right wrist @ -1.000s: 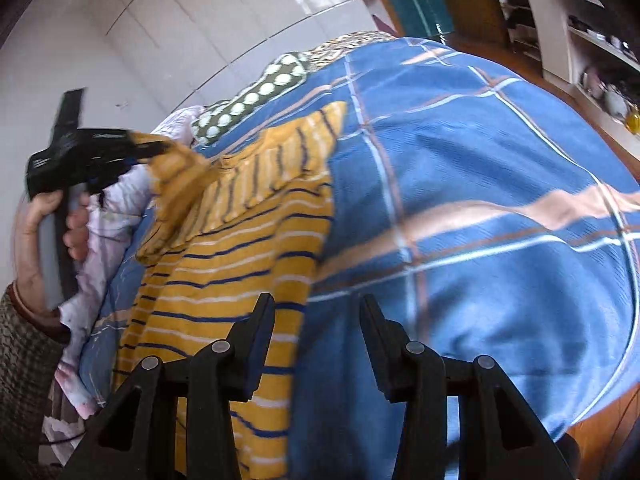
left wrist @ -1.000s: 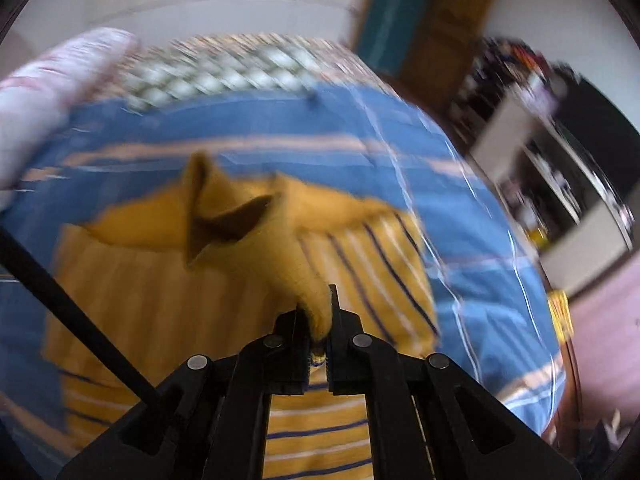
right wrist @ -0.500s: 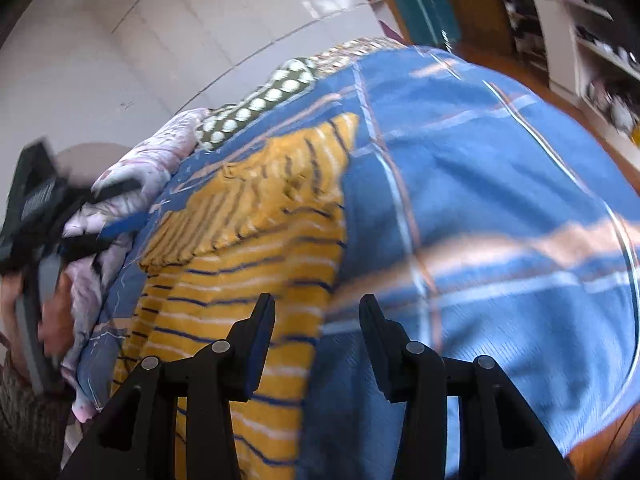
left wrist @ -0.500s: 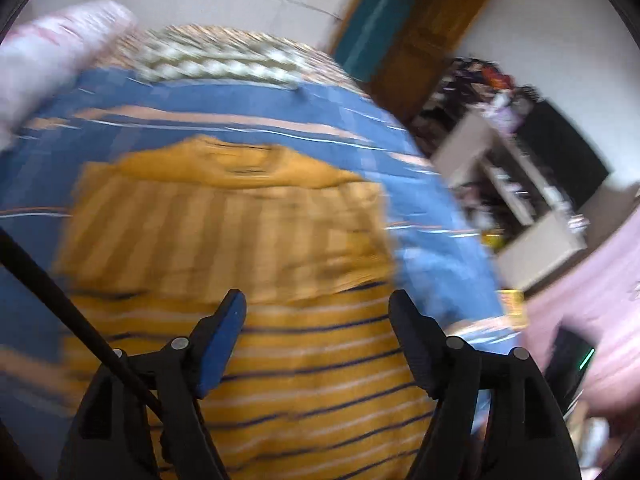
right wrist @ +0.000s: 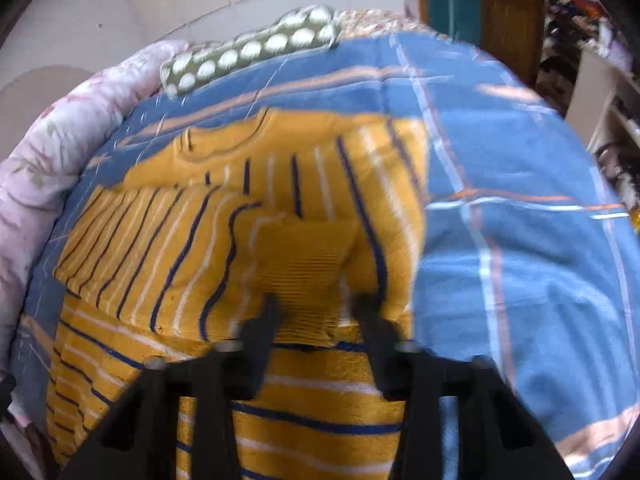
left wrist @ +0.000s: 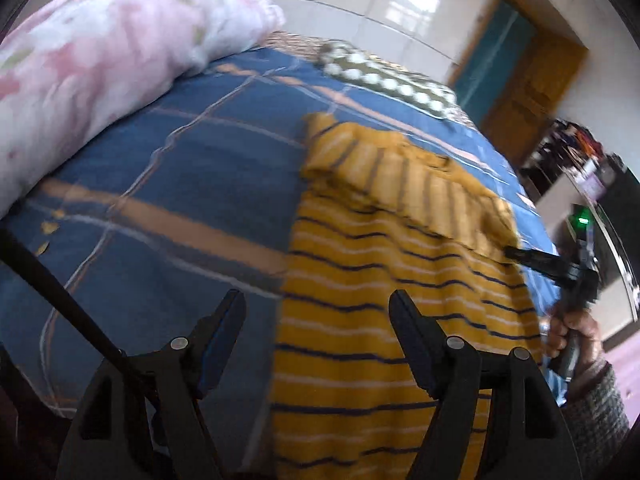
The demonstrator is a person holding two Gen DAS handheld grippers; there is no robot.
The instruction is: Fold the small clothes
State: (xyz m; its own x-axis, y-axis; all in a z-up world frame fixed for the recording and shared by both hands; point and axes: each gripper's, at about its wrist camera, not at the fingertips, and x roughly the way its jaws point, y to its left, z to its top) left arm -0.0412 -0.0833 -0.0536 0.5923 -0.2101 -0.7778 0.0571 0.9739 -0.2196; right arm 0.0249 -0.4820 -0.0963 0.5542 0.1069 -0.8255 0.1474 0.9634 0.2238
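Observation:
A yellow sweater [left wrist: 384, 280] with navy and white stripes lies flat on the blue plaid bedspread [left wrist: 168, 200], both sleeves folded across its chest. My left gripper [left wrist: 316, 308] is open and empty above the sweater's left edge. My right gripper [right wrist: 316, 312] is open, its jaws on either side of the ribbed cuff [right wrist: 308, 264] of the folded sleeve, low over the sweater [right wrist: 200, 240]. The right gripper also shows in the left wrist view [left wrist: 536, 258] at the sweater's right side.
A pink floral quilt [left wrist: 100, 60] lies along the bed's left side. A green dotted pillow [right wrist: 248, 52] sits at the head. A wooden door [left wrist: 532, 92] and cluttered shelves [right wrist: 600, 100] stand to the right of the bed.
My left gripper let go of the sleeve, opened and drew back to the left. My right gripper moved left over the sweater, down to the folded sleeve's cuff.

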